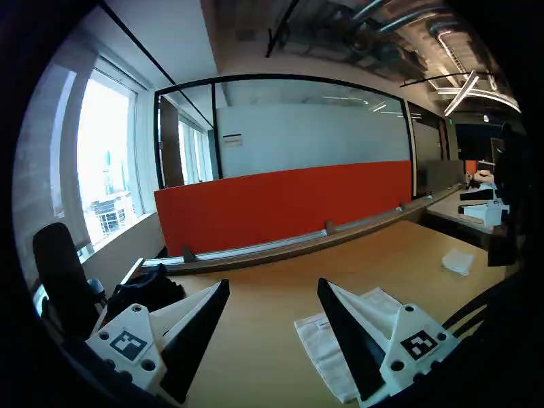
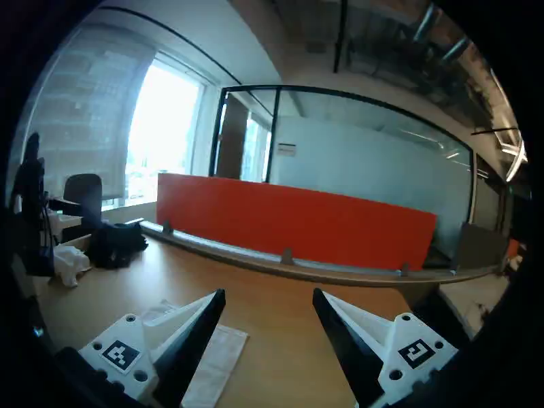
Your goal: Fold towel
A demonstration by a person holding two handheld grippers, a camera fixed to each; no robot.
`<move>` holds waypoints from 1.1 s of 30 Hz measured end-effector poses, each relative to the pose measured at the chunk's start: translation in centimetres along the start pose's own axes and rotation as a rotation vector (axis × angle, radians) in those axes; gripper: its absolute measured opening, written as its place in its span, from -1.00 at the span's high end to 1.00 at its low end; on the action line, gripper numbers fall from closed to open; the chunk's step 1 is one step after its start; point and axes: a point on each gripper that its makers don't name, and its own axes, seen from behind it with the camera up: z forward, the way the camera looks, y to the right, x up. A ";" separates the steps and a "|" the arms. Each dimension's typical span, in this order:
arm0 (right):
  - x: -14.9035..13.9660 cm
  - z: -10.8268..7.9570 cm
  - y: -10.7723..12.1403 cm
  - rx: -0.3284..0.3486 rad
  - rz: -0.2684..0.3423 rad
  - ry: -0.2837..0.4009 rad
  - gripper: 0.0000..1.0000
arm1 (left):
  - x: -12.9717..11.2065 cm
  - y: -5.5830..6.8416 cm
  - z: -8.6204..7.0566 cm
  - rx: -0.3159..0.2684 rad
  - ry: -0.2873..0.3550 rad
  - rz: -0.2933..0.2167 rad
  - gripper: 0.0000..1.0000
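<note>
Hovering over the wooden desk [image 1: 265,360], left gripper [image 1: 272,281] has its jaws spread, nothing between them. White towel [image 1: 314,340] lies flat, partly behind its right finger. Right gripper [image 2: 268,291] is likewise spread and empty, with the towel [image 2: 219,353] beneath its left finger.

Left gripper [image 1: 272,282]: jaws wide apart, both fingers [image 1: 197,326] splayed out from the base, tips pointing forward and a little up. Held raised, aimed about level. Finger inner faces black, outer shells white, with a square marker on each base.

Right gripper [image 2: 268,292]: same pose, with jaws wide apart, fingers [image 2: 347,340] spread and tips forward. Held raised, aimed about level. Same black inner faces, white shells and markers.
</note>
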 end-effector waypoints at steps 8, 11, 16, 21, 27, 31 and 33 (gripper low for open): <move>-1.2 -0.3 -2.6 0.129 -0.055 -0.080 -1.00 | -1.1 2.1 0.0 -0.111 -0.064 0.038 -0.92; -1.6 -0.3 -3.5 0.168 -0.067 -0.103 -1.00 | -1.4 2.7 -0.1 -0.141 -0.080 0.041 -0.92; -2.3 -0.1 -4.5 0.215 -0.088 -0.138 -1.00 | -2.1 3.2 -0.2 -0.172 -0.104 0.041 -0.92; -3.2 0.2 -5.2 0.252 -0.100 -0.172 -1.00 | -3.0 3.9 -0.3 -0.204 -0.131 0.046 -0.92; -4.6 0.4 -6.2 0.298 -0.121 -0.207 -1.00 | -4.5 4.9 -0.3 -0.239 -0.164 0.061 -0.93; -6.1 0.4 -6.9 0.323 -0.126 -0.231 -1.00 | -5.9 5.6 -0.3 -0.256 -0.186 0.069 -0.93; -6.7 0.4 -7.1 0.331 -0.127 -0.241 -1.00 | -6.5 5.9 -0.3 -0.261 -0.197 0.073 -0.92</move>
